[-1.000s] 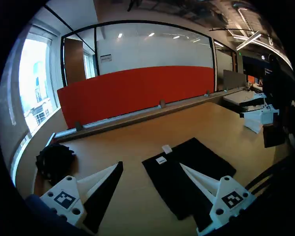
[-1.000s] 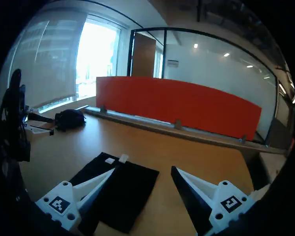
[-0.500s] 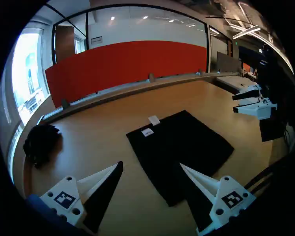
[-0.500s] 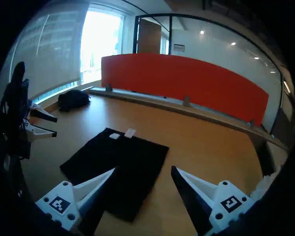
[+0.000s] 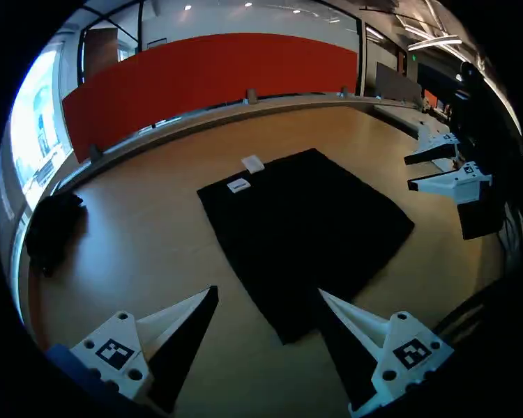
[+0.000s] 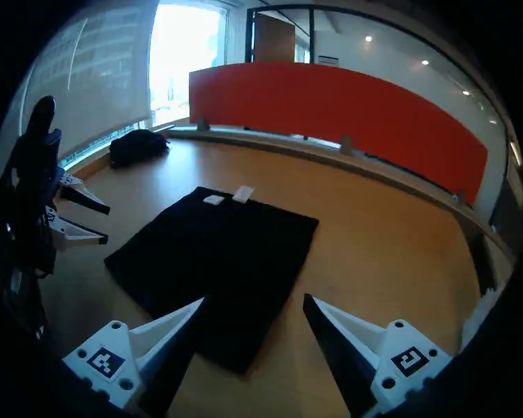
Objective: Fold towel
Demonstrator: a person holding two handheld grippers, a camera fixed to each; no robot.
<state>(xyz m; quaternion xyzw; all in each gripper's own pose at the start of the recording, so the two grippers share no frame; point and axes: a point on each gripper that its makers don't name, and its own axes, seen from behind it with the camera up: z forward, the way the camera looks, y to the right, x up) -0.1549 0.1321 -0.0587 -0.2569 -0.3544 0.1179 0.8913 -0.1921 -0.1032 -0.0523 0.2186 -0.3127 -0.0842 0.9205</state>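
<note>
Your towel (image 5: 303, 223) is plain black with white tags (image 5: 252, 164), on a honey-brown tabletop (image 5: 136, 230). The far panel (image 5: 213, 70) is orange-red. Your left gripper (image 5: 267, 290) and right gripper (image 6: 253, 298) are white, with black-and-white markers (image 5: 115, 353).

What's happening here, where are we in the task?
A person holds a two-finger claw in each hand over a wooden table. The black towel lies flat on it, with two white tags at its far edge. The left claw and the right claw are both open and hover above the near side of the towel, gripping nothing. A black bag sits off to the window side.
</note>
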